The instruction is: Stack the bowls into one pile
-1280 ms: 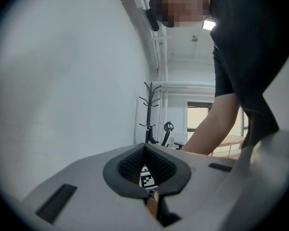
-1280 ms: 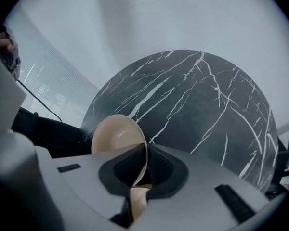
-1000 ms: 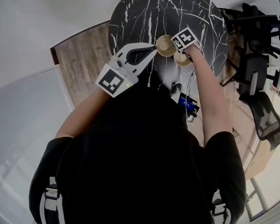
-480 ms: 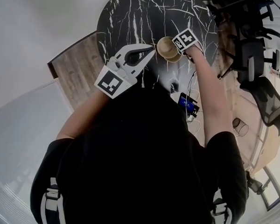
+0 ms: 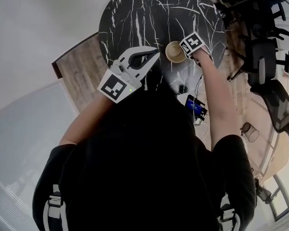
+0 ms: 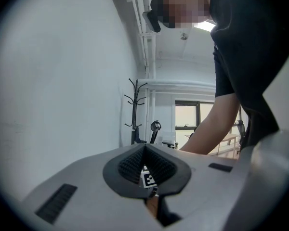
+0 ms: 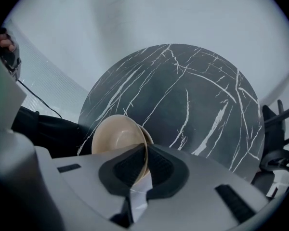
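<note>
My right gripper (image 7: 145, 148) is shut on the rim of a beige bowl (image 7: 116, 136), holding it tilted over the round black marble table (image 7: 192, 95). Just behind the held bowl shows the rim of a second beige bowl (image 7: 148, 134). In the head view the two read as one beige bowl (image 5: 174, 51), beside the right gripper (image 5: 185, 51) and its marker cube. My left gripper (image 5: 155, 52) hovers to the left of the bowls, a short gap away. Seen in its own view, the left gripper (image 6: 145, 147) is shut with nothing between its pads.
Black office chairs (image 5: 265, 71) crowd the floor right of the table (image 5: 149, 13). A small device with a blue screen (image 5: 194, 107) and cables lie below the table's near edge. A coat stand (image 6: 135, 109) stands by the white wall.
The right gripper has carried its bowl sideways until it overlaps the second bowl, which lay apart from it a second ago. The left gripper has drifted slightly away from the bowls.
</note>
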The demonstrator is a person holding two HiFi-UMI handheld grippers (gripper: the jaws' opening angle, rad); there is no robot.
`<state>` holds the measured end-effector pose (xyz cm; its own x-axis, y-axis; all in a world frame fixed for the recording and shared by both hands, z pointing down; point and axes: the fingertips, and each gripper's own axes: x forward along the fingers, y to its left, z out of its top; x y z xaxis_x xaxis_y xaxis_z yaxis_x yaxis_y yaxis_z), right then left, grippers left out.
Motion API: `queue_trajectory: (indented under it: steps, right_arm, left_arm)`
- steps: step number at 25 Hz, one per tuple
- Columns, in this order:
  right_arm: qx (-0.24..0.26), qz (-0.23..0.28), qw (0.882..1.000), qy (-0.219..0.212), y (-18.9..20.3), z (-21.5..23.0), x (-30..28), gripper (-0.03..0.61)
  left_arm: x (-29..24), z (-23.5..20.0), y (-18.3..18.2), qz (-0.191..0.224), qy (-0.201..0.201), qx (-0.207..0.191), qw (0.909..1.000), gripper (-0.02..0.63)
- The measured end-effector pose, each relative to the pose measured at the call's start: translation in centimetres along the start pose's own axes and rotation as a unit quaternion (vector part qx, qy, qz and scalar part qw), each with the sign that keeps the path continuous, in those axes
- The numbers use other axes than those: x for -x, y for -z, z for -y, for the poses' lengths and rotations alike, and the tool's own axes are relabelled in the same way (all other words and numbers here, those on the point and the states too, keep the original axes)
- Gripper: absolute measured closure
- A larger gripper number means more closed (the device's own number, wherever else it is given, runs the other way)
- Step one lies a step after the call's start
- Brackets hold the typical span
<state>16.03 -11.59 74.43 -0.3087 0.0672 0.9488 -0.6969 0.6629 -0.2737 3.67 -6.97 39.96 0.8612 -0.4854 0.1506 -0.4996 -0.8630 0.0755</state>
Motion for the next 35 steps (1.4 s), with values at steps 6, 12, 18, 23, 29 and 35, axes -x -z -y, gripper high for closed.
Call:
queue_trajectory:
  steps: [6, 12, 18, 23, 29, 35]
  right_arm:
    - [0.009, -0.007, 1.000, -0.012, 0.6, 0.0, -0.6, 0.541]
    - [0.019, 0.007, 1.000, -0.014, 0.7, 0.6, 0.3, 0.520]
    - [0.055, 0.079, 0.995, 0.011, -0.5, 0.8, 4.7, 0.520]
    - [0.086, 0.208, 0.974, 0.029, -2.0, -0.5, 10.5, 0.522]
    - [0.069, 0.375, 0.923, 0.060, -2.0, -4.4, 20.4, 0.543]
    - [0.030, 0.483, 0.872, 0.078, -1.4, -8.2, 28.1, 0.560]
  left_arm:
    - [-0.6, 0.7, 0.0, -0.006, -0.014, -0.002, 0.9999, 0.611]
    - [-1.2, 1.7, -0.2, -0.004, -0.026, -0.003, 0.9996, 0.611]
    - [-2.0, 3.2, -0.6, -0.001, -0.038, -0.007, 0.9993, 0.611]
    - [-3.0, 4.2, -1.4, 0.003, -0.039, -0.009, 0.9992, 0.611]
    - [-4.1, 4.3, -2.1, 0.006, -0.014, -0.018, 0.9997, 0.611]
    - [-4.9, 4.3, -2.6, 0.009, 0.027, -0.025, 0.9993, 0.611]
